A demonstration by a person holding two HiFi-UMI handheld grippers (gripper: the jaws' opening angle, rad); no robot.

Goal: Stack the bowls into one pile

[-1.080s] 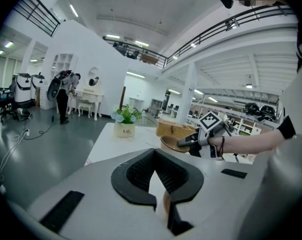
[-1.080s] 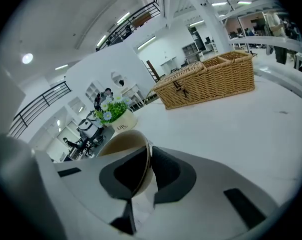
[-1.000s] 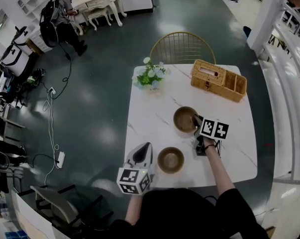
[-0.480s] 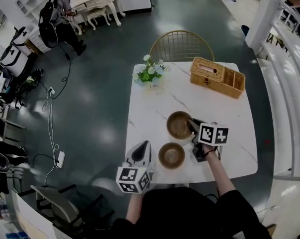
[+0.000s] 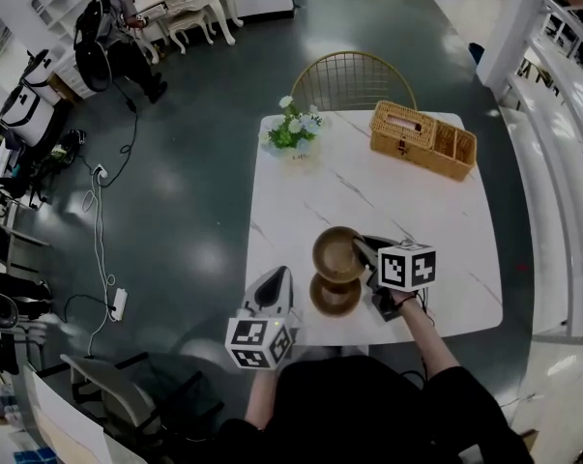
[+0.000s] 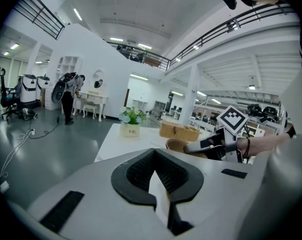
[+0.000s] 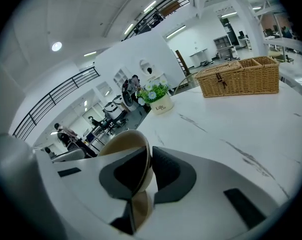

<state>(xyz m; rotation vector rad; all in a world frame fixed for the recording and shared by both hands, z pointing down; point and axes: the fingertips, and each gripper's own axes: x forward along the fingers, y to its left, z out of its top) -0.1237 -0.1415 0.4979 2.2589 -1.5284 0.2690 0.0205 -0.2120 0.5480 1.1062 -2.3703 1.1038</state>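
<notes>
**Right tool (image 5: 362,250) clamps the rim of the carried bowl (image 5: 334,254) over the resting bowl (image 5: 335,298).**
It is best centred and levelled before lowering, by the front edge of the worktop (image 5: 417,191); the left tool (image 5: 281,276) is closed and empty.

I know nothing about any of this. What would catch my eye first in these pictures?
A wooden bowl is pinched by its rim in the jaws of the right gripper, held up partly over a second bowl near the front edge of the white table. Farther back sit a wicker basket at the right corner and a pot of flowers at the left.
</notes>
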